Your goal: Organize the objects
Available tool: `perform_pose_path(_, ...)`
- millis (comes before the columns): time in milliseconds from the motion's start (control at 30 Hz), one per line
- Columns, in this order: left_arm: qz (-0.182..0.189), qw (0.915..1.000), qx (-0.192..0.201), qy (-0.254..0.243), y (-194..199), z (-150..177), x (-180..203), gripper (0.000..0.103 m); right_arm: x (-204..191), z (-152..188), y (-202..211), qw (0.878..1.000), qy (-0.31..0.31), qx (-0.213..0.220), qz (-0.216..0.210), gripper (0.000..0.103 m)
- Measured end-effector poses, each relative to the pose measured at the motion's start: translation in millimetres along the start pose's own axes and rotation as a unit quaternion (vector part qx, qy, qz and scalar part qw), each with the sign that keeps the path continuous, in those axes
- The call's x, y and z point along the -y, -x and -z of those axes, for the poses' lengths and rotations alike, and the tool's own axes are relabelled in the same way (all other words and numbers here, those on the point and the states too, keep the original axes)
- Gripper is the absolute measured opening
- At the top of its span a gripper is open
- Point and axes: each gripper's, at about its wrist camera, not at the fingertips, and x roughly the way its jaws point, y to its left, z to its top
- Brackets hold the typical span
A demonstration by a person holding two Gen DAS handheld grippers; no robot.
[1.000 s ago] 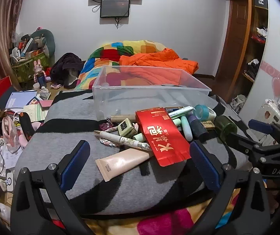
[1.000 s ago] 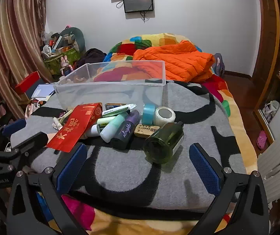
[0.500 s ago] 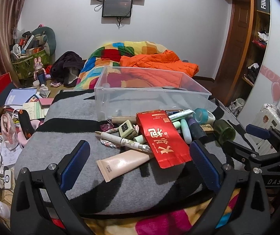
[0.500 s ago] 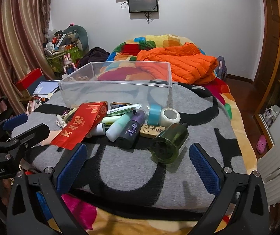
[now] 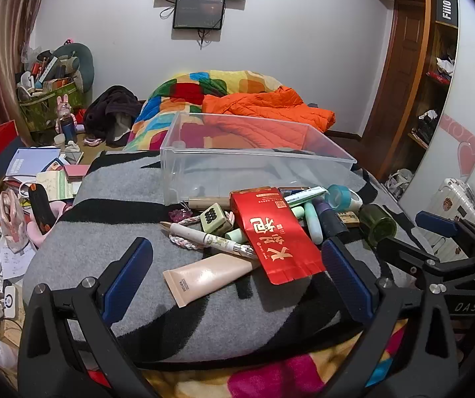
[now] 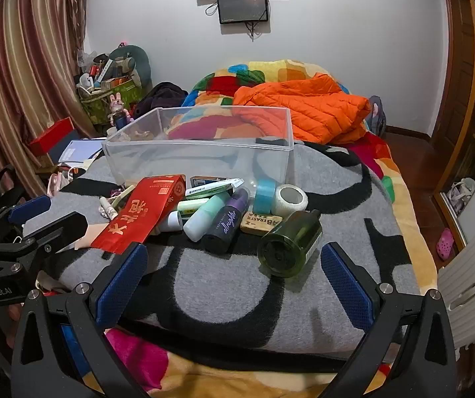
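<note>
Both claws hang spread and empty at the near edge of the bed. Just ahead of the left claw (image 5: 237, 275) lies the tube (image 5: 209, 273), its long axis running crosswise, cap end tucked under the red packet (image 5: 275, 233). Ahead of the right claw (image 6: 232, 280) the green bottle (image 6: 290, 245) lies on its side, base toward the claw, bare blanket (image 6: 204, 285) around it. Beyond the pile stands the clear bin (image 6: 201, 162), seemingly empty and open-topped.
</note>
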Motion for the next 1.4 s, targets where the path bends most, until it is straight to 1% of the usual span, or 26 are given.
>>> perform_pose_path(200,-0.001,1.0000,0.004,0.002,2,0,-2,0.103,1,-1,1,1.000,-0.005,0.005,0.005,0.103)
perform_pose_path(767,0.008,1.0000,0.002,0.005,-1,4,-3,0.103,5,0,1,1.000,-0.014,0.003,-0.001,0.103)
perform_pose_path(1167,0.025,0.9996,-0.010,0.010,-8,7,-3,0.103,5,1,-1,1.000,-0.015,0.002,-0.006,0.103)
perform_pose_path(1333,0.017,0.9998,-0.002,0.003,-9,5,0,0.103,10,0,-5,1.000,-0.013,-0.002,-0.007,0.103)
perform_pose_path(1400,0.016,0.9999,0.001,0.001,-10,2,0,0.103,13,-1,-5,1.000,-0.010,0.001,-0.001,0.103)
